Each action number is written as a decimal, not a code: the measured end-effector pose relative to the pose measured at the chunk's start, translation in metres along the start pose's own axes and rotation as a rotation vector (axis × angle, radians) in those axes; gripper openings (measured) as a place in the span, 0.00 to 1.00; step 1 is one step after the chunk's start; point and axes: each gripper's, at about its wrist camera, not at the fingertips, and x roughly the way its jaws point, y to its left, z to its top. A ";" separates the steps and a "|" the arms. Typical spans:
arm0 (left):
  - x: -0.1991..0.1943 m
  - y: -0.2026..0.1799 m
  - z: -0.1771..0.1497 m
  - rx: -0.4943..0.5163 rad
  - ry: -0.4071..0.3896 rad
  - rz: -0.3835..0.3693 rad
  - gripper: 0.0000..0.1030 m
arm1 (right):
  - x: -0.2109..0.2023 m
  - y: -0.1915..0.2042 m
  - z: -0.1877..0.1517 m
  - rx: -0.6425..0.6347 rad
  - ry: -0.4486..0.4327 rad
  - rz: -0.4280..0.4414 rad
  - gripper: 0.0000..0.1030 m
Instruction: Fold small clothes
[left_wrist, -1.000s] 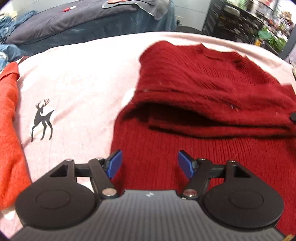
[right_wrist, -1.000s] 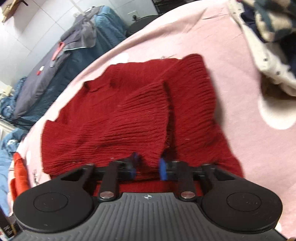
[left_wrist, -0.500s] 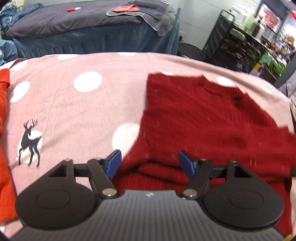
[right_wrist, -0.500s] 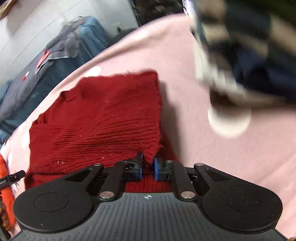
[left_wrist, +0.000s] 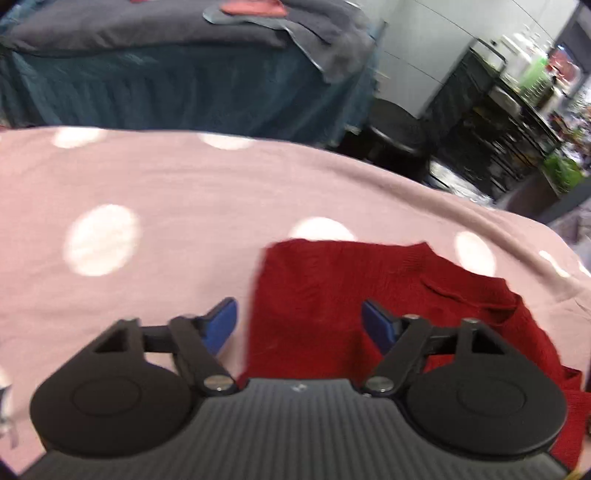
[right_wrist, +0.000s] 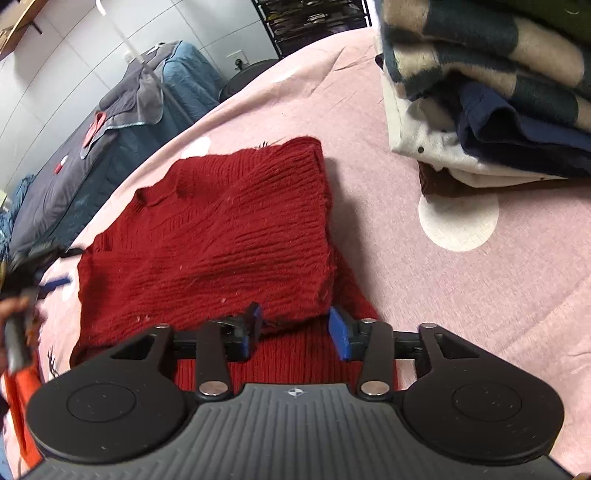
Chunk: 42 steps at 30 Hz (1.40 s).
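**Fold laid down, both grippers let go**

The red sweater lies on the pink polka-dot sheet, its upper layer doubled toward the near side over a lower layer that still shows at the near edge. The right gripper sits at that near edge with its blue pads spread apart and the folded hem lying loose between them, not pinched. The left gripper hangs over the sweater's left edge, fingers wide apart and holding nothing.

The risk, judged from here: the right pads are close enough to the fuzzy knit that pulling away could snag the hem and drag the top layer askew, spoiling the fold. The top layer also looks a little off square with the one beneath, though the fisheye makes that hard to be sure of.

Half a second ago the right gripper was closed on the hem; now it has opened. The left view has swung farther out, so less sweater shows. A stack of folded clothes rests well to the right, and an orange garment lies at the left.
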 end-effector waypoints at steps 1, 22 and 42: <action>0.008 -0.003 0.001 0.000 0.033 0.014 0.64 | -0.001 -0.001 -0.001 -0.003 0.003 0.000 0.78; 0.029 0.026 0.032 -0.054 0.026 0.229 0.45 | -0.014 0.008 -0.003 -0.165 -0.043 0.037 0.78; -0.056 0.040 -0.135 0.036 0.038 0.149 0.70 | 0.075 0.041 0.025 -0.266 0.035 0.068 0.65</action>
